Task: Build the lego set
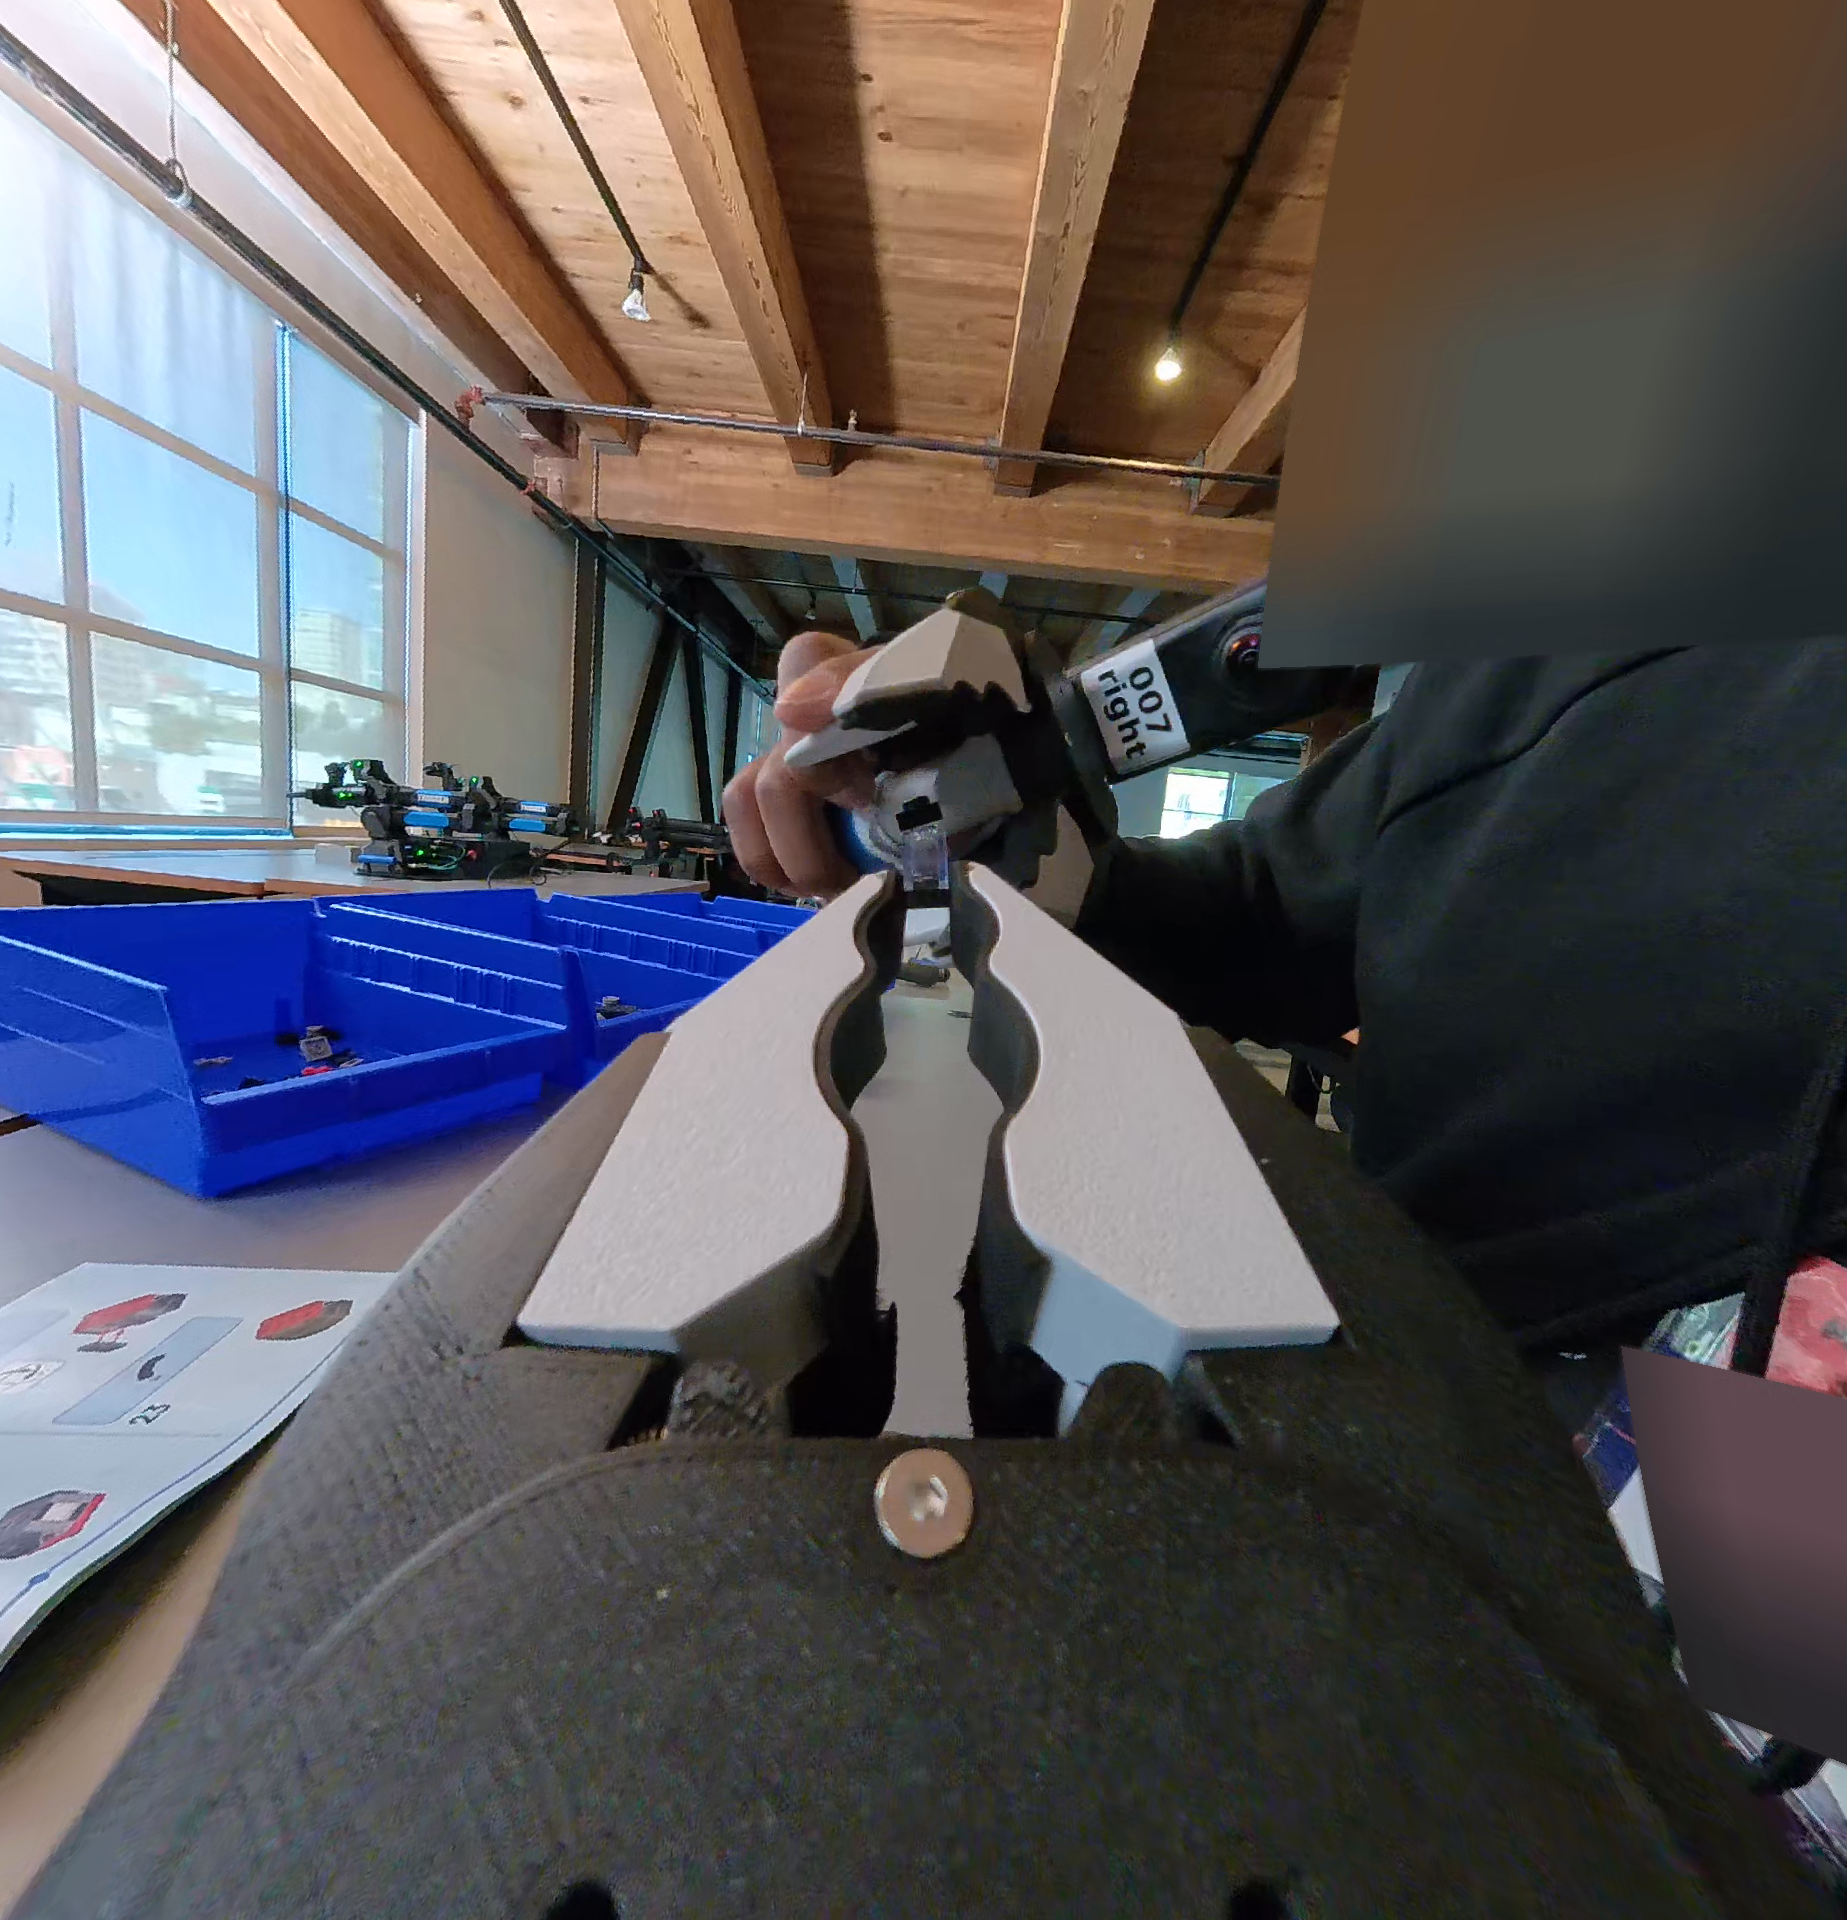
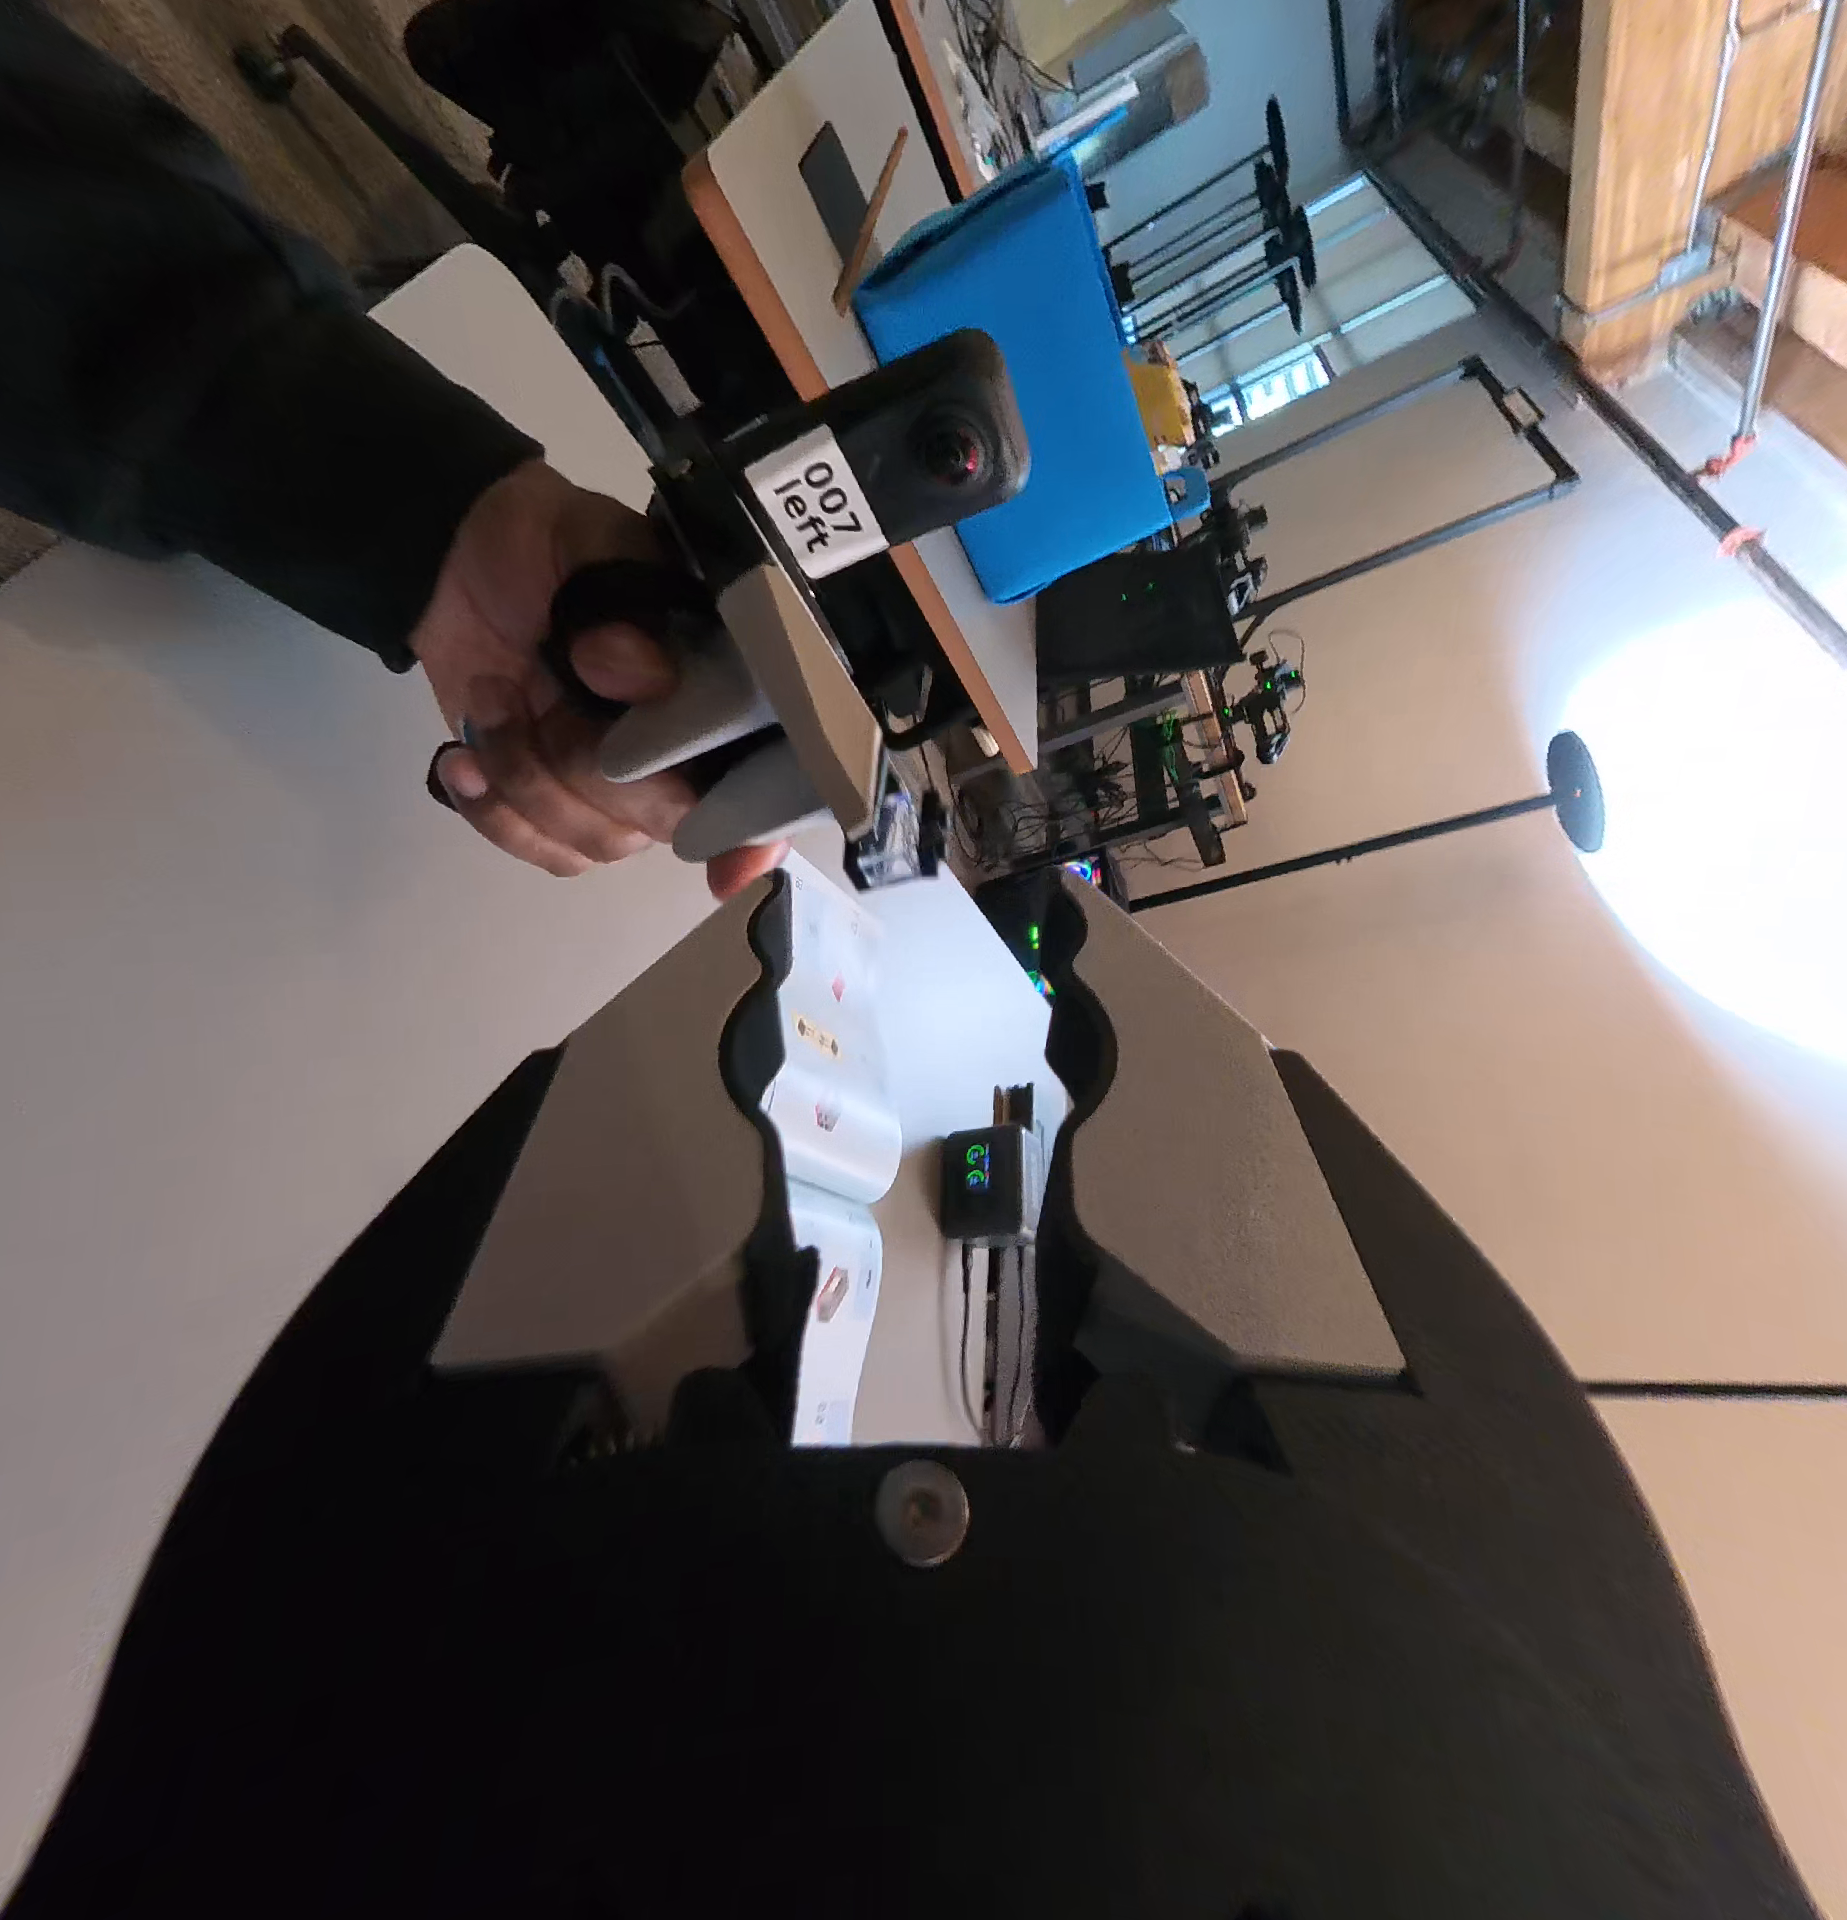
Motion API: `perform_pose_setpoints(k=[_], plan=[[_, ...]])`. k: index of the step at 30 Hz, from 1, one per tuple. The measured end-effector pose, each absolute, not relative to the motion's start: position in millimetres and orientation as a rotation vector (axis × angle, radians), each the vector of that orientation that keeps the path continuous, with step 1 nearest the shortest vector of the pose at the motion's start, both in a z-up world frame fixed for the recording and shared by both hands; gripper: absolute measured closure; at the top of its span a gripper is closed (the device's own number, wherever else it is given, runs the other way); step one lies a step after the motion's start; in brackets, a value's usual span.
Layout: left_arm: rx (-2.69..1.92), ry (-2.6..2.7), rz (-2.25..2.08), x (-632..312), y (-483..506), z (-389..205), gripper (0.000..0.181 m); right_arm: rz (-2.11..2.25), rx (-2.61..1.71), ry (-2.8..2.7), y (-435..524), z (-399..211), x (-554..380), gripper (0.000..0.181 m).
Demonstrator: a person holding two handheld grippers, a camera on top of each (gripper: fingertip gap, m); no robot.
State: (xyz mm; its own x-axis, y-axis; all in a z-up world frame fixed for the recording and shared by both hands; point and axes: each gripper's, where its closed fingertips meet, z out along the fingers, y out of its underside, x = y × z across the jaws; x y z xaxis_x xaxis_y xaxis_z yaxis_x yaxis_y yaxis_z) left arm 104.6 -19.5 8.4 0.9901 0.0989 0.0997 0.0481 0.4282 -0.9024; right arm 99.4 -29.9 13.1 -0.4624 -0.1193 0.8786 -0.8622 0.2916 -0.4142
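My left gripper [image 1: 924, 883] is shut on a small clear and black lego piece [image 1: 921, 847] pinched at its fingertips and held up in the air. My right gripper [image 2: 924, 896] is open and empty, its fingers wide apart. It shows in the left wrist view [image 1: 898, 707] just beyond the piece, tilted and held by a hand. The left gripper also shows in the right wrist view [image 2: 794, 790], with the piece [image 2: 888, 836] at its tips, just past my right fingertips.
Blue parts bins [image 1: 275, 1039] holding a few small pieces stand on the grey table at the left. An open instruction booklet [image 1: 119, 1403] lies at the front left; it also shows in the right wrist view [image 2: 836, 1049]. A small black device with green lights [image 2: 986, 1184] sits beside it. A dark sleeve [image 1: 1521, 935] fills the right. Left and right tips are no more than a few centimetres apart.
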Motion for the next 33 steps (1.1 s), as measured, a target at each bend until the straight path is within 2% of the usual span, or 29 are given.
perform_pose_setpoints(k=[8, 14, 33], plan=[[-1.117, -0.157, 0.025, 103, -23, 9, 0.173, 1.168, 0.944, -1.737, -42, 7, 100, 0.138], [-1.114, -0.199, -0.013, 97, -26, 7, 0.173, 1.127, 0.931, -1.687, -45, 7, 93, 0.160], [-1.105, -0.423, -0.291, 71, -17, -12, 0.173, 0.897, 0.969, -1.678, -36, -13, 67, 0.163]])
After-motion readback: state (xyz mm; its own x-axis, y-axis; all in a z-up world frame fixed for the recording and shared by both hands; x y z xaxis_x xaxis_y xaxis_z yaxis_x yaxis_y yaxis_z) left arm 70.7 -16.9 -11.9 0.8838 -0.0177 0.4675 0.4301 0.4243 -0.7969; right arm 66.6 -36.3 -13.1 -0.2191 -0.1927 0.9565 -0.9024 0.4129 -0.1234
